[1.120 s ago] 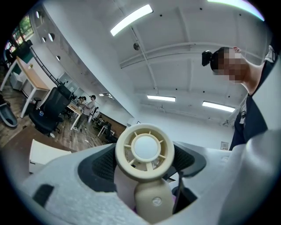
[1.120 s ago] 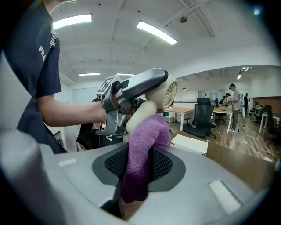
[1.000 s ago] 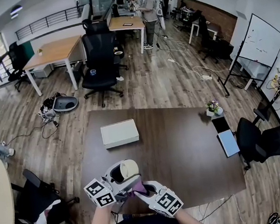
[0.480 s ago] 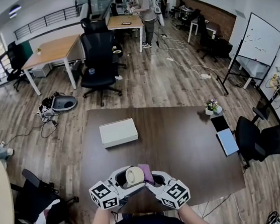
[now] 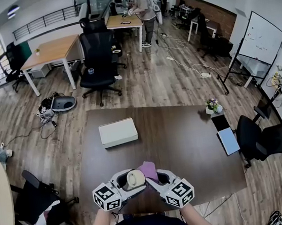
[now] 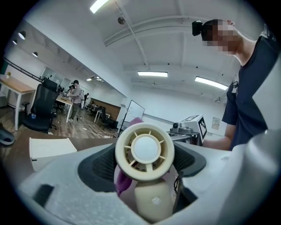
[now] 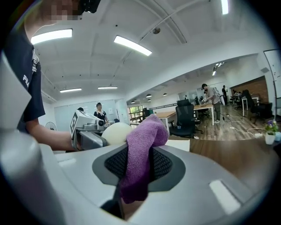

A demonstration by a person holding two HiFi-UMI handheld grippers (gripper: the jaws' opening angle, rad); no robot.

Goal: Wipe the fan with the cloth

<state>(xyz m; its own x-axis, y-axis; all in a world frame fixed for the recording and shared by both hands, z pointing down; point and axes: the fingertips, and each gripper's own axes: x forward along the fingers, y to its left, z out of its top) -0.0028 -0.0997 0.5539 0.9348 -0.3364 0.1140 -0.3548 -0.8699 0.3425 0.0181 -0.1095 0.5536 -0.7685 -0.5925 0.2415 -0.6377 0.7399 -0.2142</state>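
If I press too hard, the small cream fan (image 6: 145,151) may twist in my left gripper (image 5: 125,181), whose jaws are clamped on it, or the purple cloth (image 7: 140,154) may drag out of my right gripper (image 5: 158,177), which pinches it with jaws partly closed. The fan hangs over the table's (image 5: 185,139) near edge, and the cloth's bunched tip sits just beside its rounded back, perhaps touching.
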